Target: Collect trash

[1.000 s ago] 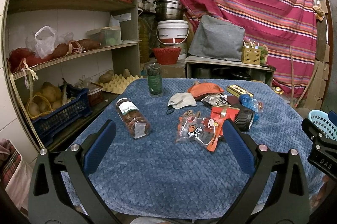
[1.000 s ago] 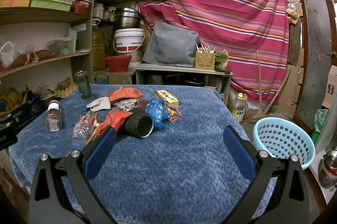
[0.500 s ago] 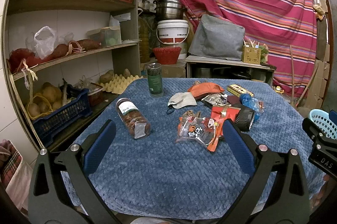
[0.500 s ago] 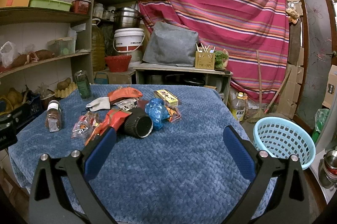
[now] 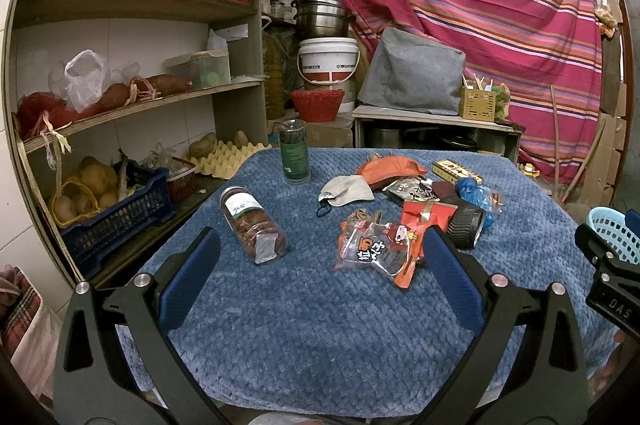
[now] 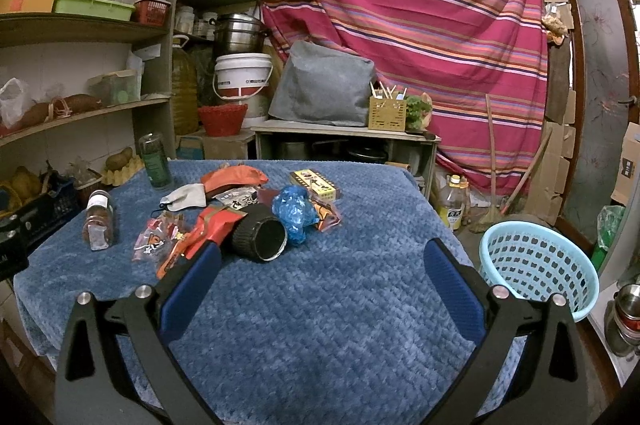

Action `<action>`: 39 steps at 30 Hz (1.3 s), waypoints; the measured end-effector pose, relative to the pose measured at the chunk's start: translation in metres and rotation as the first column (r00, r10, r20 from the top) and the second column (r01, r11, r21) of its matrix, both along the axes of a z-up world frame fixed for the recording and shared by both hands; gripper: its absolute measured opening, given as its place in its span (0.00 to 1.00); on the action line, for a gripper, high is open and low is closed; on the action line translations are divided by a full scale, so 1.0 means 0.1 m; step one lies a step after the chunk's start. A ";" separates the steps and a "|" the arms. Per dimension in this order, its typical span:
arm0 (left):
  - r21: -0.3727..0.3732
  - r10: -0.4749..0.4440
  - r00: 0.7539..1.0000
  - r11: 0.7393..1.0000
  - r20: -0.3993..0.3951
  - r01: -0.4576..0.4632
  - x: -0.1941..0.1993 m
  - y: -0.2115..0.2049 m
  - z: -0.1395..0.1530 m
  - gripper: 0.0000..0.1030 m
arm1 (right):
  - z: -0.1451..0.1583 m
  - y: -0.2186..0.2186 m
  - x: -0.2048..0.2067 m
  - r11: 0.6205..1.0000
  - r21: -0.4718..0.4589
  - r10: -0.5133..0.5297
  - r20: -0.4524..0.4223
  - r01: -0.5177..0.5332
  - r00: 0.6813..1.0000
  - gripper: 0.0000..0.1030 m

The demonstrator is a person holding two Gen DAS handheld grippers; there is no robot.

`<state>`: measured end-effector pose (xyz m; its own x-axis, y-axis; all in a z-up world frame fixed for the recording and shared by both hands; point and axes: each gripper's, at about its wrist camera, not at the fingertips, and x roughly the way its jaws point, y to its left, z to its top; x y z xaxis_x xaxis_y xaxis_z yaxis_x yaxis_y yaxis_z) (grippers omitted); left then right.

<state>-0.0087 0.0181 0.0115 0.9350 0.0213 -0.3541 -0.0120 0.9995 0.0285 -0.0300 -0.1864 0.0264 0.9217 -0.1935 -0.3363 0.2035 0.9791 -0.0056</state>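
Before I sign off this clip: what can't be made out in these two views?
- Basket floor: right view, its wall hides it; left view, the frame edge and right gripper body crop the basket.
- Wrappers under the black cup and blue bag: overlapped, both views.
- Jar label: too small to read.
- Table near edge: gripper frames cover it.
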 end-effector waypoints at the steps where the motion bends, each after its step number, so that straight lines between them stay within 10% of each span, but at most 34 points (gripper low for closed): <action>1: -0.001 0.000 1.000 1.000 -0.001 0.000 0.00 0.01 0.00 0.95 | 0.00 0.00 0.00 1.000 0.000 0.000 0.000 0.000 1.000 0.96; 39: 0.140 -0.081 0.963 0.983 -0.258 0.120 1.13 -0.62 -0.85 0.95 | -0.43 -0.61 0.80 0.998 0.019 -0.058 -0.081 0.060 0.995 0.96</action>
